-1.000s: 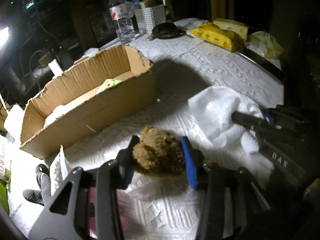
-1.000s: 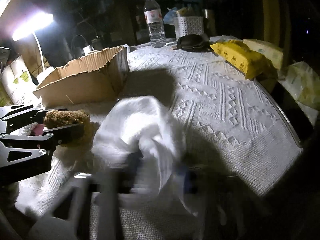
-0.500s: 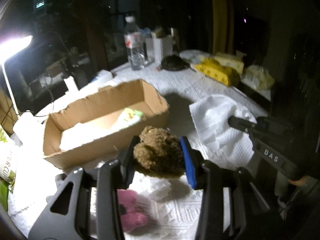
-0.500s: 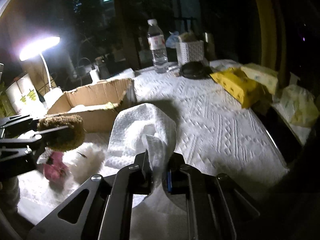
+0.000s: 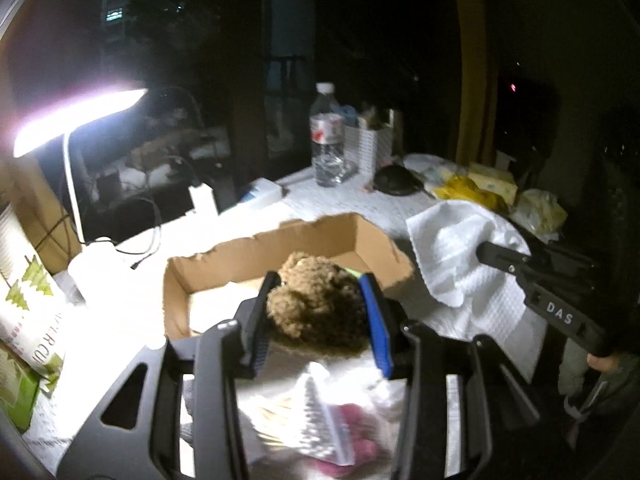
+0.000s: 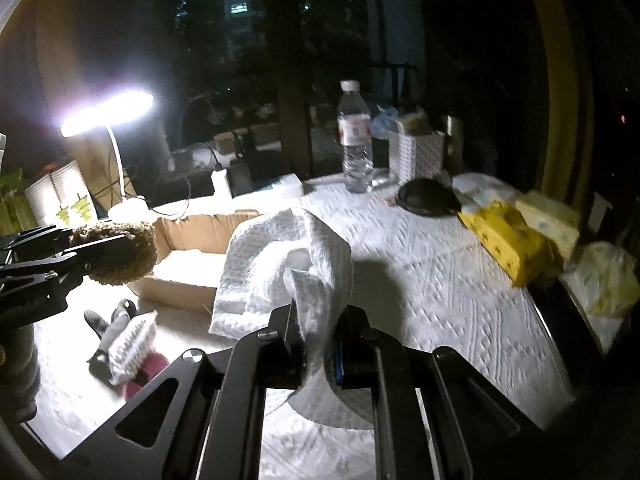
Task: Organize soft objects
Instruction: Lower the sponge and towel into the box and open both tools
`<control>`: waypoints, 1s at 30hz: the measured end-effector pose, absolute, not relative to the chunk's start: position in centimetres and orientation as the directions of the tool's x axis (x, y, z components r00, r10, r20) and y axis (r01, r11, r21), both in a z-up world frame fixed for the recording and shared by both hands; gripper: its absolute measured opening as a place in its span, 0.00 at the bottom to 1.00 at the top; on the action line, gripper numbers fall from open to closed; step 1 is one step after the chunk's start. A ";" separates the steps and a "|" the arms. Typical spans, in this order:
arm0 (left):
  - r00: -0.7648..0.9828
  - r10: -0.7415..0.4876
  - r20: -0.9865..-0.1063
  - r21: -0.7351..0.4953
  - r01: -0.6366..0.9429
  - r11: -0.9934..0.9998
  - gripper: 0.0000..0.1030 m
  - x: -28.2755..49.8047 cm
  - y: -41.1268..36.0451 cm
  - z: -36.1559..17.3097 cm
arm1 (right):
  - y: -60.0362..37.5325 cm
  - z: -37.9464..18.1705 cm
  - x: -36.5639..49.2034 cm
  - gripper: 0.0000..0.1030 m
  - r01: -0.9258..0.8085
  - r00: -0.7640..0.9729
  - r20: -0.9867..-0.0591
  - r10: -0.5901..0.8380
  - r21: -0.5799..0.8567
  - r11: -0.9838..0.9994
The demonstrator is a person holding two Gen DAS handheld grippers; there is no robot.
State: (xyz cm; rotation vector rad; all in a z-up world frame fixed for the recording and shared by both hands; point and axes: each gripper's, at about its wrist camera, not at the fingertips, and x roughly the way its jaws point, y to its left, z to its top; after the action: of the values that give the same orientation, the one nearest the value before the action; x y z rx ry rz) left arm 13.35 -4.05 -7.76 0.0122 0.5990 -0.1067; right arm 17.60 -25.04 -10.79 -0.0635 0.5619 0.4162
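My left gripper (image 5: 318,316) is shut on a brown fuzzy ball (image 5: 316,312) and holds it in the air just in front of an open cardboard box (image 5: 224,256). It also shows at the left of the right wrist view (image 6: 116,254). My right gripper (image 6: 314,336) is shut on a white towel (image 6: 280,264), lifted off the table; the towel (image 5: 460,256) hangs to the right of the box. White and pink soft items (image 5: 320,424) lie on the table below the left gripper.
A lit desk lamp (image 6: 108,112) stands at the left. A water bottle (image 6: 354,140), a white basket (image 6: 416,152), a black object (image 6: 428,198) and yellow packs (image 6: 508,236) sit at the back and right of the white tablecloth (image 6: 440,300).
Both grippers have risen off the table, the left with the brown ball and the right with the towel. The ball is now nearer the box, and soft items under it have come into view.
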 end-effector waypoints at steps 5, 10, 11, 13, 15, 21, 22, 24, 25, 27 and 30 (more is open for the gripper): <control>0.834 -0.090 -0.545 -0.036 0.084 0.996 0.40 13.6 -1.7 -7.6 | -22.8 -10.0 18.1 0.11 -0.421 0.765 -0.522 0.376 0.036 0.906; 0.841 -0.077 -0.536 -0.070 0.047 0.996 0.40 14.4 1.3 -7.6 | -20.9 -9.5 18.7 0.11 -0.439 0.761 -0.525 0.383 0.019 0.898; 0.841 -0.074 -0.536 -0.072 0.041 0.997 0.40 14.5 1.6 -7.7 | -20.4 -9.4 18.9 0.11 -0.444 0.760 -0.525 0.384 0.012 0.896; 0.839 -0.066 -0.540 -0.079 0.027 0.997 0.40 15.0 2.4 -8.0 | -19.7 -9.3 19.3 0.11 -0.452 0.758 -0.525 0.388 0.006 0.892; 0.838 -0.058 -0.543 -0.085 0.014 0.996 0.40 15.4 3.2 -8.4 | -19.0 -9.1 19.7 0.11 -0.460 0.756 -0.524 0.393 0.002 0.888; 0.829 -0.046 -0.557 -0.093 -0.007 0.996 0.40 16.6 4.7 -9.9 | -17.0 -9.1 21.2 0.11 -0.484 0.744 -0.527 0.410 -0.003 0.875; 0.828 -0.046 -0.559 -0.092 -0.007 0.996 0.40 16.9 4.8 -10.2 | -16.6 -9.2 21.6 0.11 -0.489 0.741 -0.529 0.413 -0.004 0.872; 0.823 -0.045 -0.566 -0.085 -0.004 0.996 0.40 17.4 4.9 -10.8 | -16.1 -9.4 22.2 0.11 -0.496 0.735 -0.535 0.417 -0.004 0.868; 0.819 -0.043 -0.573 -0.082 -0.005 0.997 0.41 17.7 4.9 -11.2 | -15.8 -9.6 22.5 0.11 -0.500 0.731 -0.539 0.419 -0.004 0.866; 0.810 -0.044 -0.585 -0.084 -0.007 0.996 0.41 18.3 5.1 -12.0 | -15.2 -9.9 23.3 0.11 -0.507 0.722 -0.547 0.425 0.001 0.862; 0.792 -0.040 -0.609 -0.087 -0.017 0.996 0.41 19.1 5.5 -13.0 | -14.3 -10.5 24.1 0.11 -0.519 0.710 -0.555 0.434 0.005 0.855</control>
State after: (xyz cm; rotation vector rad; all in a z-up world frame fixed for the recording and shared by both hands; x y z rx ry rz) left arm 19.07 5.50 -13.01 -0.0893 0.6565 -0.0125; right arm 24.11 -14.33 -10.46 -0.1557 0.5749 0.5312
